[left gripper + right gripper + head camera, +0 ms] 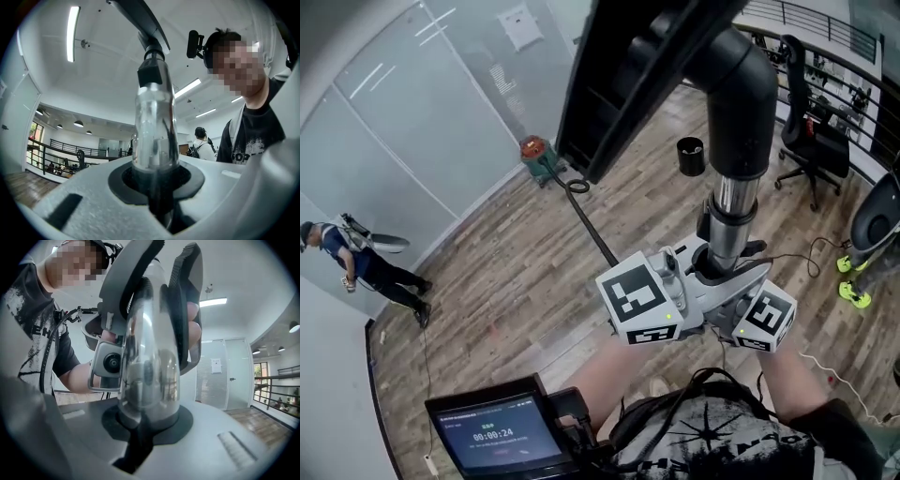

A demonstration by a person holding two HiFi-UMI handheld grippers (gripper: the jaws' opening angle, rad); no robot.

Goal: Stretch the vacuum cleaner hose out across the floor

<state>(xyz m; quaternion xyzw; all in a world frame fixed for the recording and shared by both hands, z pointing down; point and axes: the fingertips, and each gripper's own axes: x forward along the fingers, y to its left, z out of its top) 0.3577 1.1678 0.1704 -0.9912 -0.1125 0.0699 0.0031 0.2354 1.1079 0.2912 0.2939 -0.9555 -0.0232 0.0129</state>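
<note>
head view: mounted on the person's head, aimed forward and steeply down past the chrome tube (731, 211) onto the wooden floor (516, 281); wide coverage, well above the floor.
left gripper view: set hard against the same tube, tilted up toward the ceiling (108, 70), with the person's torso at right.
right gripper view: equally close to the tube, facing it from the opposite side.
shared by all three: the tube and the balcony railing (825, 37).
shared by head and right gripper views: the glass partition (412, 122).

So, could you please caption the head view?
Left gripper and right gripper clamp the chrome wand, hose lying along the floor.
</note>
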